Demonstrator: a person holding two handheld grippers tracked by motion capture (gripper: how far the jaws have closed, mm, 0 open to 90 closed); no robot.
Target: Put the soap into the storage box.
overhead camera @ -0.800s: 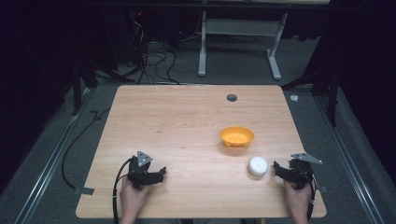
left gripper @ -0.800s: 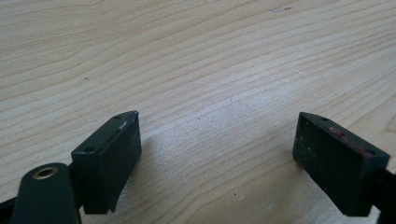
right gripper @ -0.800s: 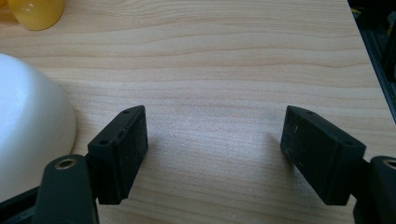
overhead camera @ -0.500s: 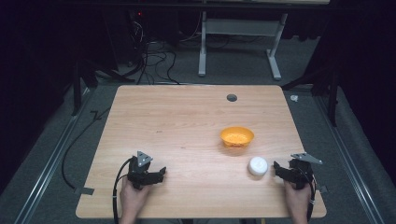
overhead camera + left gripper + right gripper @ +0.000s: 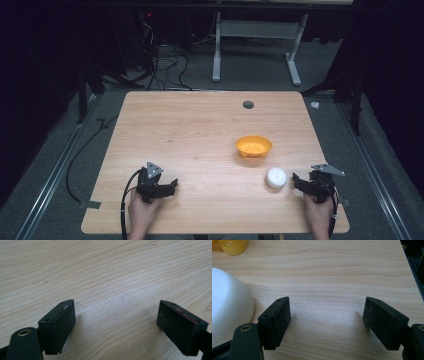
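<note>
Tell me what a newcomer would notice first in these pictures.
The orange bowl stands out right of centre on the pale wooden table, with a white bowl turned upside down just in front of it. Near the front edge, the left gripper and right gripper rest open, the right one beside the white bowl.

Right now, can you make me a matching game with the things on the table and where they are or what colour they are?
Things:
1. bowl
2. round white thing
3. left tool
4. hole in the table

Clues:
A. near the table's far edge
B. orange
C. open over bare wood, at the near left
D. just beside the right tool, outside its jaws

Pairs: 1-B, 2-D, 3-C, 4-A
</note>
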